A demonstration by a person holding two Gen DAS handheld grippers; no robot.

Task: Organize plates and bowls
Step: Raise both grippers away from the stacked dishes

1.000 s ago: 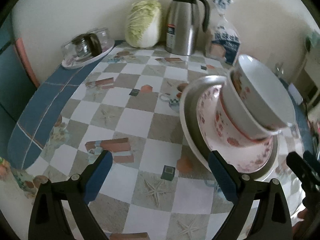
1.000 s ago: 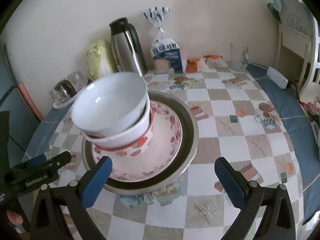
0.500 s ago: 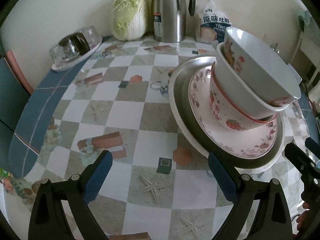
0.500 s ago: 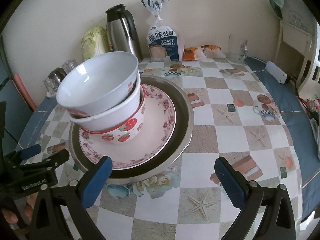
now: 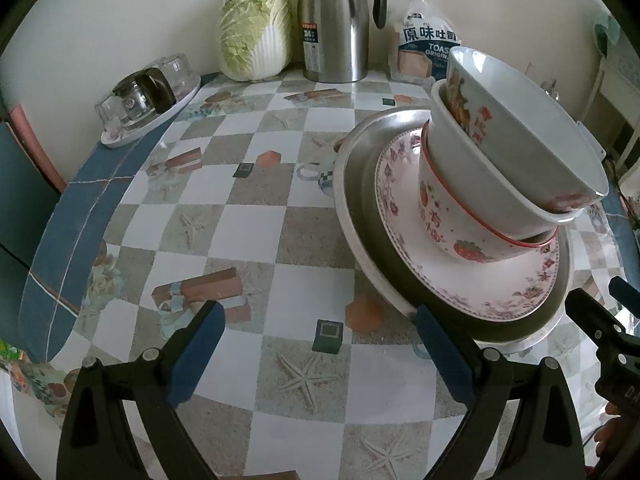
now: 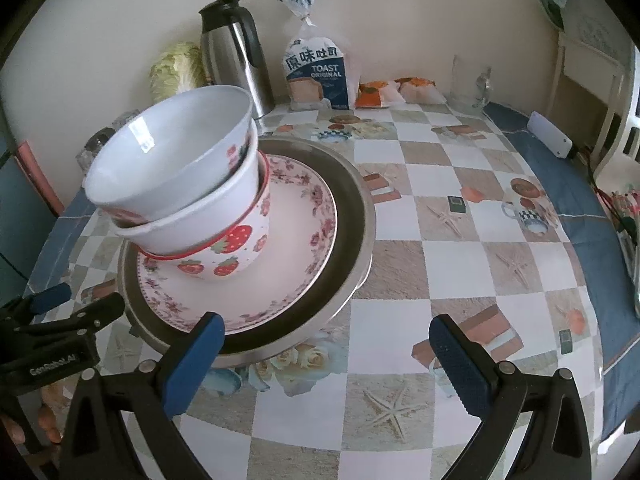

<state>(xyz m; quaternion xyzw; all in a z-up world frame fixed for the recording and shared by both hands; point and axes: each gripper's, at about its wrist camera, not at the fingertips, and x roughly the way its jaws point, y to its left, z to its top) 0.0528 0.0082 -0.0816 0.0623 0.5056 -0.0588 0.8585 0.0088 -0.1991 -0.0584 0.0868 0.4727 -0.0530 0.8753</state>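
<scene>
A: Where are the plates and bowls?

B: All in one stack on the table (image 6: 460,264). A metal plate (image 6: 352,216) sits at the bottom, a floral plate (image 6: 296,248) lies inside it, and a strawberry bowl (image 6: 232,256) stands on that. Two white bowls are nested on top, the upper bowl (image 6: 172,152) tilted inside the lower bowl (image 6: 208,212).

A: And the grippers?

B: The left gripper (image 5: 316,348) is spread wide and holding nothing, with its right fingertip just beside the metal plate's near rim. The right gripper (image 6: 328,356) is also wide apart and empty, its left fingertip near the front edge of the stack.

A: Anything else on the table?

B: Along the wall stand a cabbage (image 5: 256,32), a steel jug (image 5: 336,28) and a bag of toast (image 6: 316,76). A tray of glasses (image 5: 148,96) sits at the left edge.
</scene>
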